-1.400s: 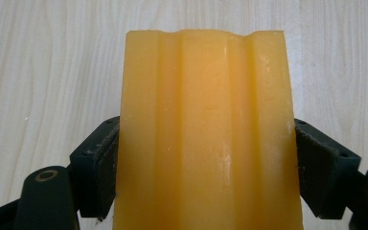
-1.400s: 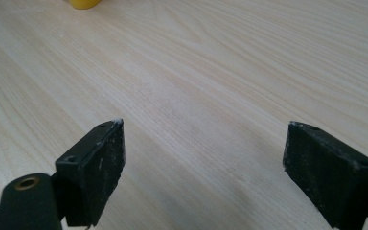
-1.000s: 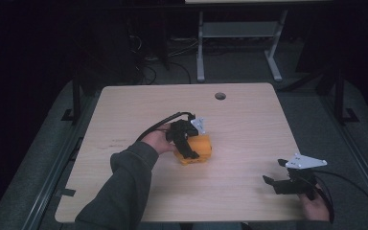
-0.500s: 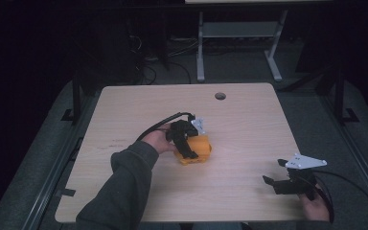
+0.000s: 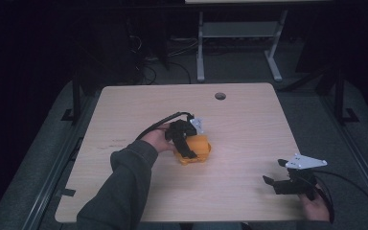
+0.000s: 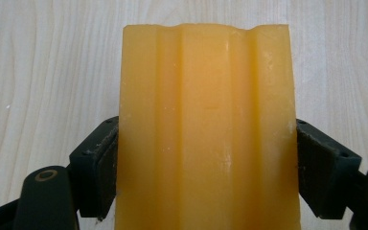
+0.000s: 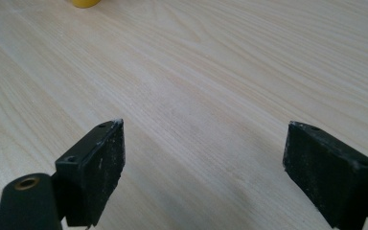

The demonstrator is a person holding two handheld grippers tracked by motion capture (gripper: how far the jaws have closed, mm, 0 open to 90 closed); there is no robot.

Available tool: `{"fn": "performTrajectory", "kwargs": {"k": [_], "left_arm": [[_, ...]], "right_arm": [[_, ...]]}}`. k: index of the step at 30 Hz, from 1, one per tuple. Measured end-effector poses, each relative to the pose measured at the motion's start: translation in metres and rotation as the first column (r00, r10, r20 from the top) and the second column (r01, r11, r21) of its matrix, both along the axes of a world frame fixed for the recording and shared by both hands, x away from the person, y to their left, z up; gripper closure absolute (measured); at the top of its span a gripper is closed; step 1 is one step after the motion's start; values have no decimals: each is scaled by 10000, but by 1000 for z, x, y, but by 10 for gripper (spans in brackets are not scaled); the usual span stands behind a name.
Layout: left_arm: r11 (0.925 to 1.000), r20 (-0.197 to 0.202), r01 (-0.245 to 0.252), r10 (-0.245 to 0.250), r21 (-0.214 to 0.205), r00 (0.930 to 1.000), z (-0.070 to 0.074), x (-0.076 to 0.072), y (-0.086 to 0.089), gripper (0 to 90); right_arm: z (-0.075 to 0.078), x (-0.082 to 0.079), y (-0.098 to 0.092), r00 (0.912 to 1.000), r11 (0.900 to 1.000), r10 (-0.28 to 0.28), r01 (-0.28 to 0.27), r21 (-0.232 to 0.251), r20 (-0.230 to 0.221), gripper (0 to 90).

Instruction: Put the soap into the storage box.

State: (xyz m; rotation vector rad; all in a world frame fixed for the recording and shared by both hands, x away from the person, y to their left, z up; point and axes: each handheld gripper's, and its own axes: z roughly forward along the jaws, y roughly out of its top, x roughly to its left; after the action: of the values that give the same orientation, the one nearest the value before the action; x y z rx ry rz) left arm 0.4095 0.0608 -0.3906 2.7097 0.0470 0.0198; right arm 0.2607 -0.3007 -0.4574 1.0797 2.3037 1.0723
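Observation:
An orange-yellow ribbed block (image 5: 197, 148) lies on the wooden table (image 5: 249, 129) near its middle. My left gripper (image 5: 188, 147) reaches over it from the left and is shut on it. In the left gripper view the block (image 6: 206, 96) stands between the two black jaws, which press on both of its sides, so my left gripper (image 6: 206, 148) grips it. Near the table's front right corner my right gripper (image 5: 274, 173) stands open above bare wood. In the right gripper view my right gripper (image 7: 203, 139) holds nothing, and a sliver of the yellow block (image 7: 86, 2) shows at the top edge.
A round cable hole (image 5: 220, 96) sits near the table's far edge. Behind the table a white metal stand (image 5: 235, 33) rises from the dark floor. A black cable (image 5: 155, 125) trails from the left gripper across the table.

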Motion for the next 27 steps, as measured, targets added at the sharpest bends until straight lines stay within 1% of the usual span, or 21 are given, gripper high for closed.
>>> {"fn": "performTrajectory", "kwargs": {"k": [4, 9, 14, 16, 17, 20, 25, 27], "left_arm": [[10000, -34, 76, -76, -7, 10000, 0, 1, 1, 207], [9996, -165, 136, -132, 239, 9998, 1, 4, -1, 205], [9994, -437, -54, 68, 339, 9990, -2, 6, -2, 197], [9990, -371, -134, 150, 434, 9992, -3, 6, -2, 186], [9989, -407, -156, 174, 445, 9990, -3, 6, -2, 183], [9991, -296, -125, 137, 407, 9995, -1, 5, -1, 198], [9994, -195, -94, 101, 326, 9998, 2, 4, -1, 198], [9995, -91, -116, 118, 286, 9999, 4, 3, 0, 198]], "right_arm": [[0, 0, 1, 10000, 10000, 12, -12, -5, -13, 139], [0, 0, 1, 10000, 10000, 20, -20, -5, -25, 139], [0, 0, 1, 10000, 10000, 32, -32, -7, -18, 139], [0, 0, 1, 10000, 10000, 29, -29, -10, -28, 139], [0, 0, 1, 10000, 10000, 32, -32, -6, -25, 139], [0, 0, 1, 10000, 10000, 41, -41, -9, -26, 139], [0, 0, 1, 10000, 10000, 33, -33, -3, -36, 139], [0, 0, 1, 10000, 10000, 30, -30, -5, -31, 139]]}}
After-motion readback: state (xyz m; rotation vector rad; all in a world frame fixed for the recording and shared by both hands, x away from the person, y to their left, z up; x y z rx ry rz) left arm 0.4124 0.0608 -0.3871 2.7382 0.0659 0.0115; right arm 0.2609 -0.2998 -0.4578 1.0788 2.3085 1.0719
